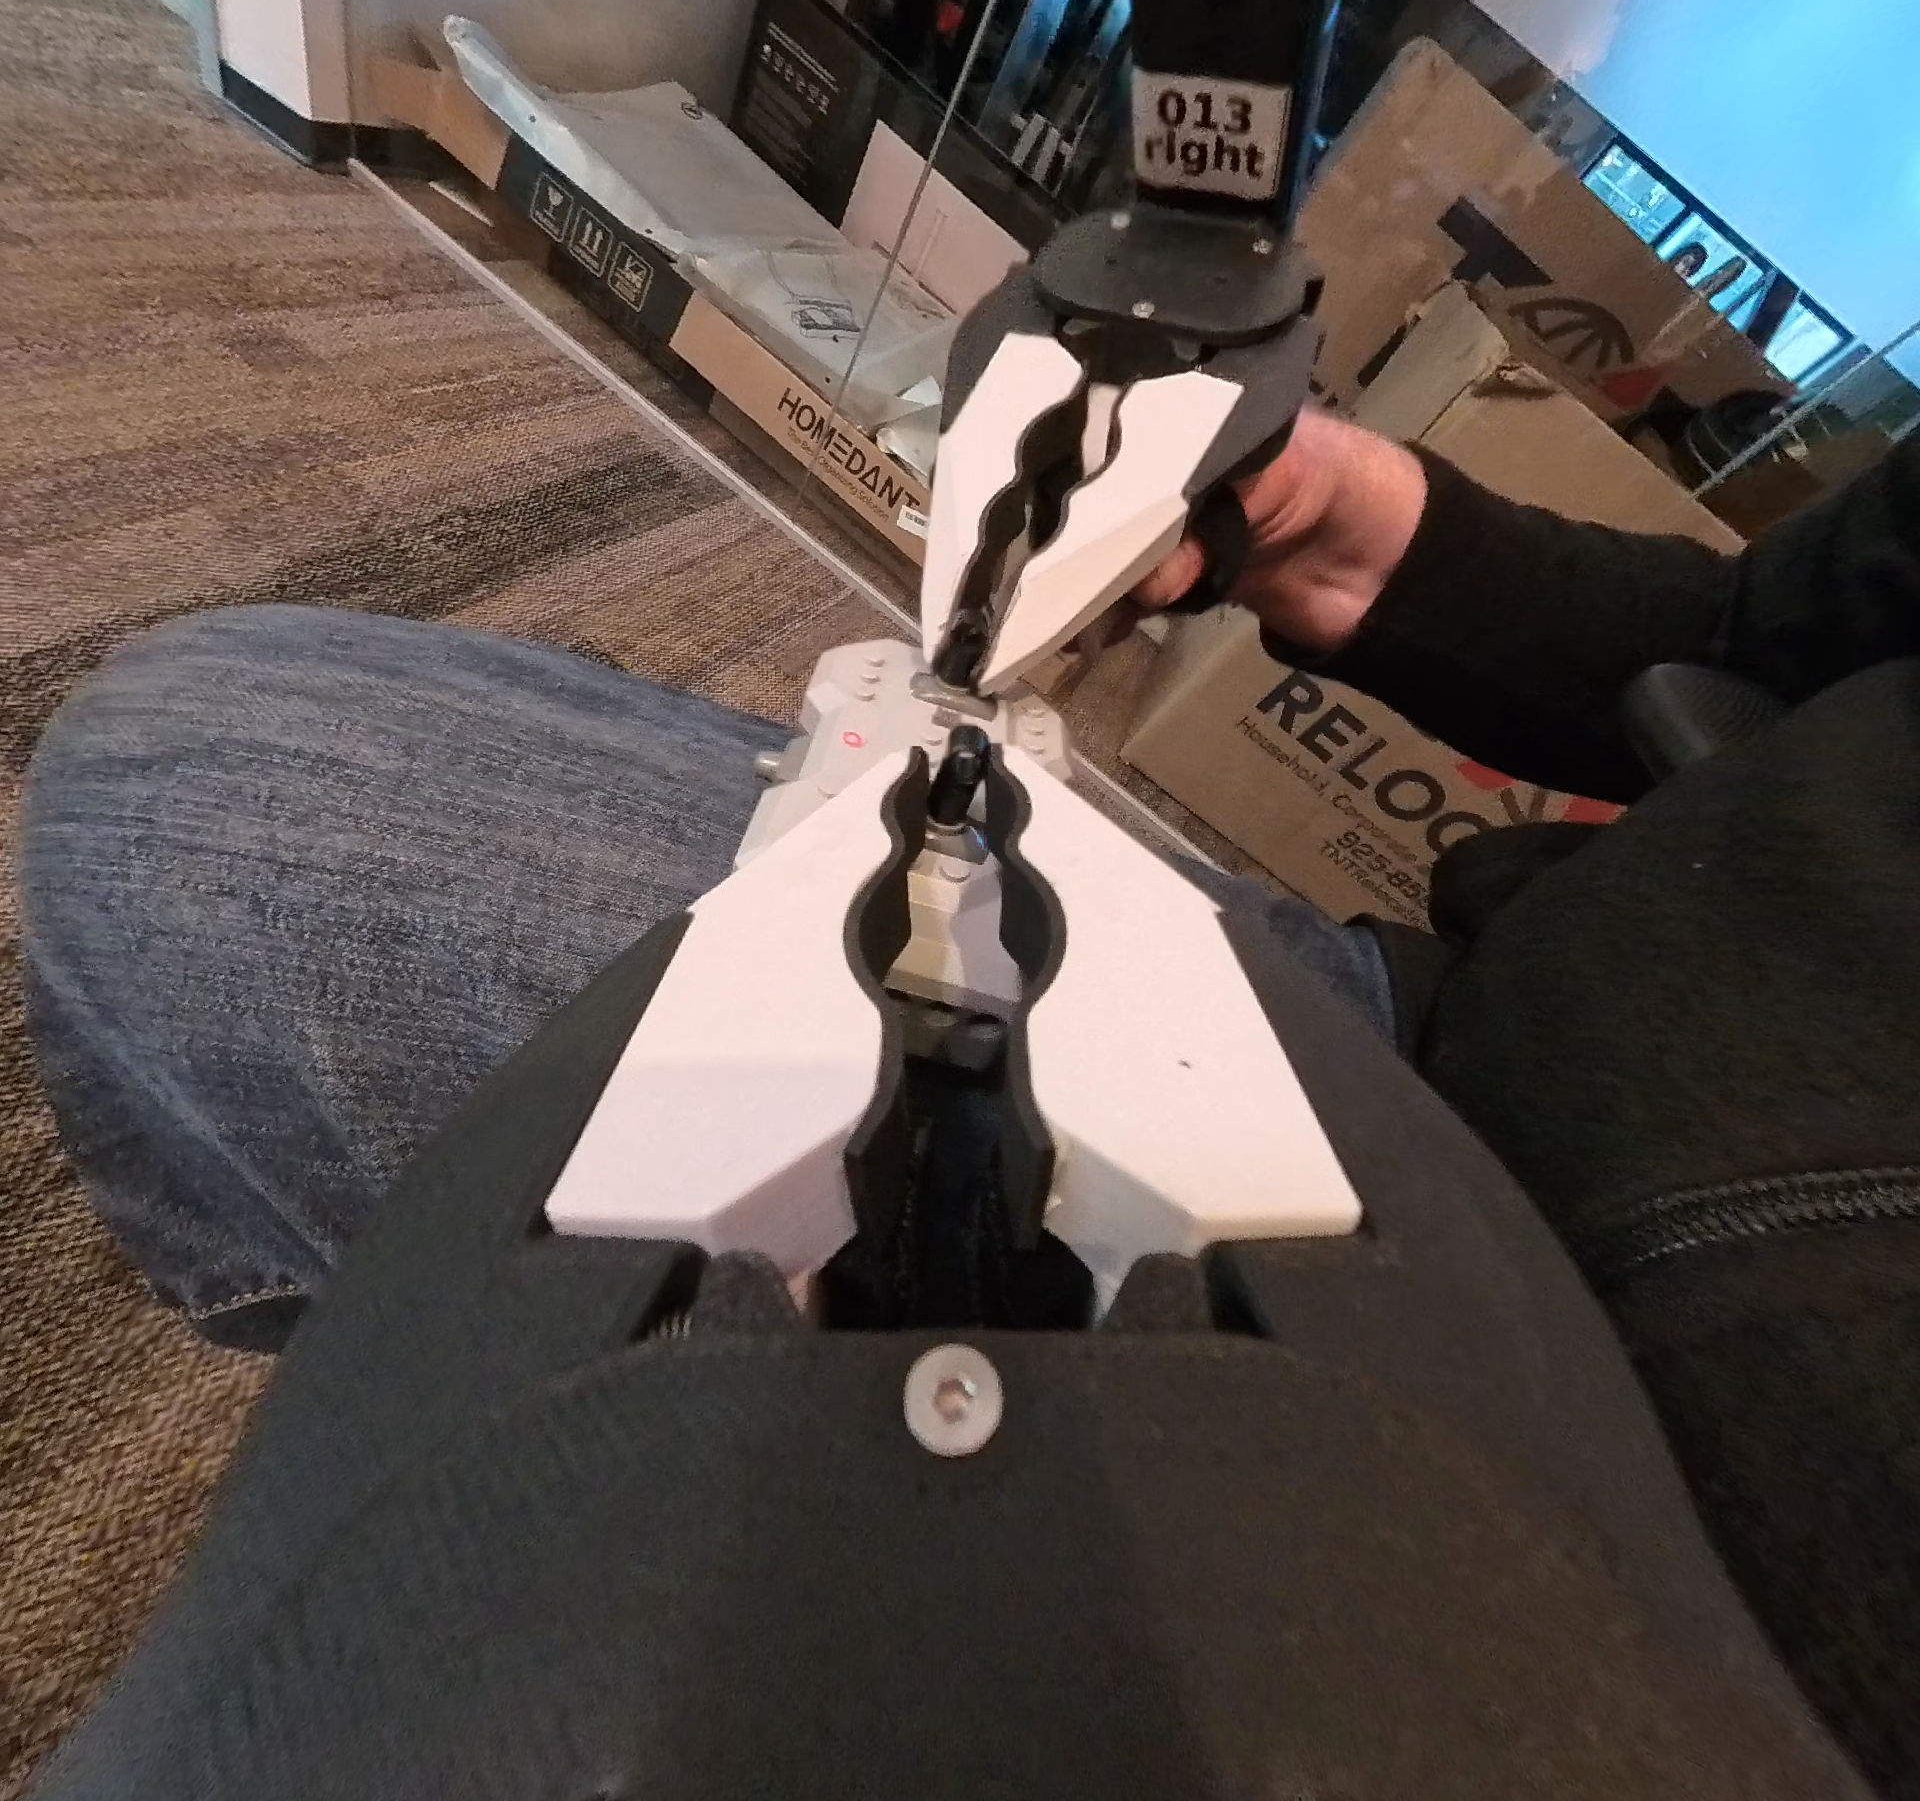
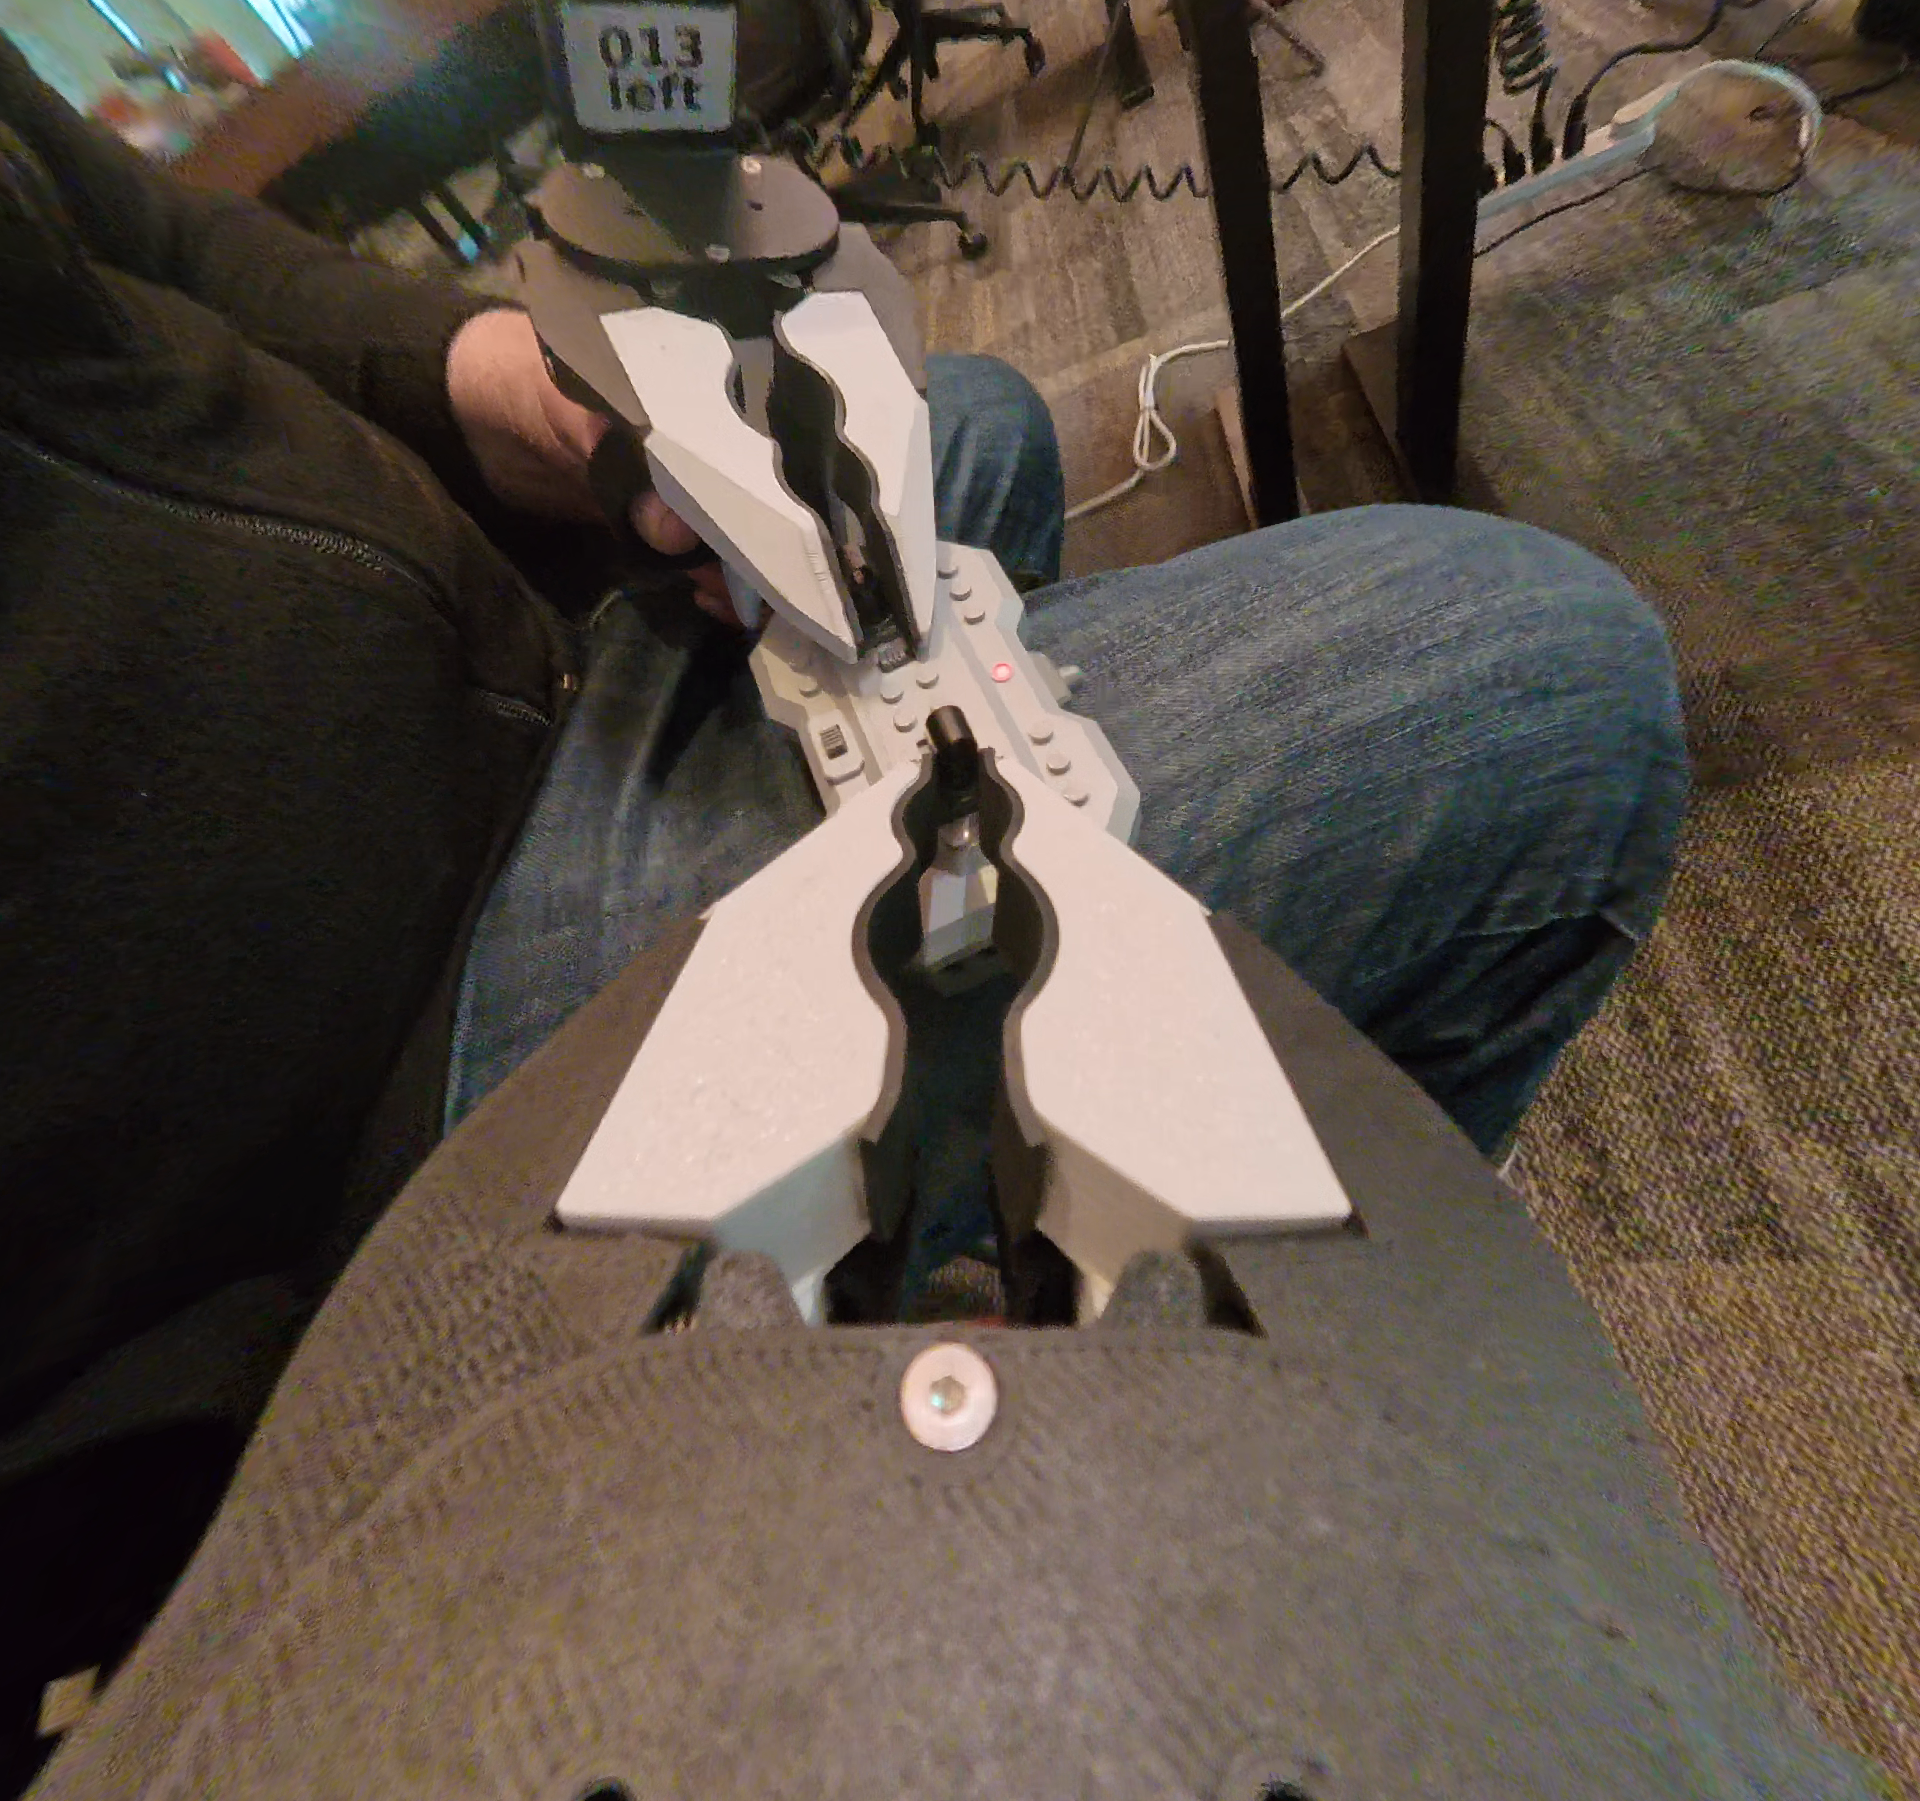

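A flat grey studded brick model [image 2: 1039,712] with a red dot lies on a person's lap, and it also shows in the left wrist view [image 1: 831,723]. My left gripper [image 1: 961,764] is shut on a small grey brick piece [image 1: 951,904] with a black peg at its front. It also shows in the right wrist view [image 2: 883,645], tips down on the model. My right gripper [image 2: 951,764] is shut on a small grey piece [image 2: 956,904] with a black tip just above the model. In the left wrist view, the right gripper [image 1: 966,671] faces my left gripper tip to tip.
The person's knees in blue jeans [image 2: 1351,733] carry the model, over patterned carpet [image 1: 260,349]. Cardboard boxes [image 1: 1299,764] and a glass wall stand behind. Black table legs [image 2: 1236,193], coiled cables [image 2: 1091,182] and an office chair base are beyond the knees. Only a small space, under 4 cm, lies between the two pairs of fingers.
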`<action>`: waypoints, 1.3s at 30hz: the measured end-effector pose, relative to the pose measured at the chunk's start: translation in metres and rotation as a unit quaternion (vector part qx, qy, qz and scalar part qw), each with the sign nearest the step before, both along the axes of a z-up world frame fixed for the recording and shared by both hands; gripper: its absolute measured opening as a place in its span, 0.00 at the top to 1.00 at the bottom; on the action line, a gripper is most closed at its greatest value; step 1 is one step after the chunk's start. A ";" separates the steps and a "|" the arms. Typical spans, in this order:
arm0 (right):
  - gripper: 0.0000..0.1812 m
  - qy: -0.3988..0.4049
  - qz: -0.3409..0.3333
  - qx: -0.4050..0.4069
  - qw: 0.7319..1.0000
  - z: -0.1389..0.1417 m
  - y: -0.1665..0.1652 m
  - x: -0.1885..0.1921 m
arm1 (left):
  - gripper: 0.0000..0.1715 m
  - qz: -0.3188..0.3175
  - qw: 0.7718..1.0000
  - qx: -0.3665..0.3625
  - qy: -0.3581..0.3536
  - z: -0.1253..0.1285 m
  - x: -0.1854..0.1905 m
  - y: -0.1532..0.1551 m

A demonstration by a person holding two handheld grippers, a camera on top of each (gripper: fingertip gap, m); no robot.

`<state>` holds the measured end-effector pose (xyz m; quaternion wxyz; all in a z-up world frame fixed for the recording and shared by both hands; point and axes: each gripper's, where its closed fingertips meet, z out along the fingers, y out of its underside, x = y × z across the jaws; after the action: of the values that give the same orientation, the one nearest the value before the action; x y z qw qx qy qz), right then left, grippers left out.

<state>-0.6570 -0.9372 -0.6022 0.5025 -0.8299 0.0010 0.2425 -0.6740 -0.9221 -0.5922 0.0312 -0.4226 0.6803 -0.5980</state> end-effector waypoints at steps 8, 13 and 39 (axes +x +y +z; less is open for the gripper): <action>0.97 0.049 0.009 -0.014 0.999 0.000 0.001 0.002 | 0.95 -0.008 0.999 0.031 -0.018 -0.001 -0.003 -0.002; 0.97 0.043 0.007 -0.005 0.999 0.002 0.000 0.001 | 0.95 -0.003 1.000 0.028 -0.013 -0.001 -0.001 -0.001; 0.97 0.002 0.004 0.059 0.998 0.004 -0.006 -0.007 | 0.96 -0.041 0.982 0.138 -0.124 -0.003 -0.011 -0.009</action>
<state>-0.6641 -0.9437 -0.5984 0.5495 -0.7983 -0.0151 0.2460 -0.6854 -0.9314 -0.5951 0.1485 -0.3083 0.7639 -0.5472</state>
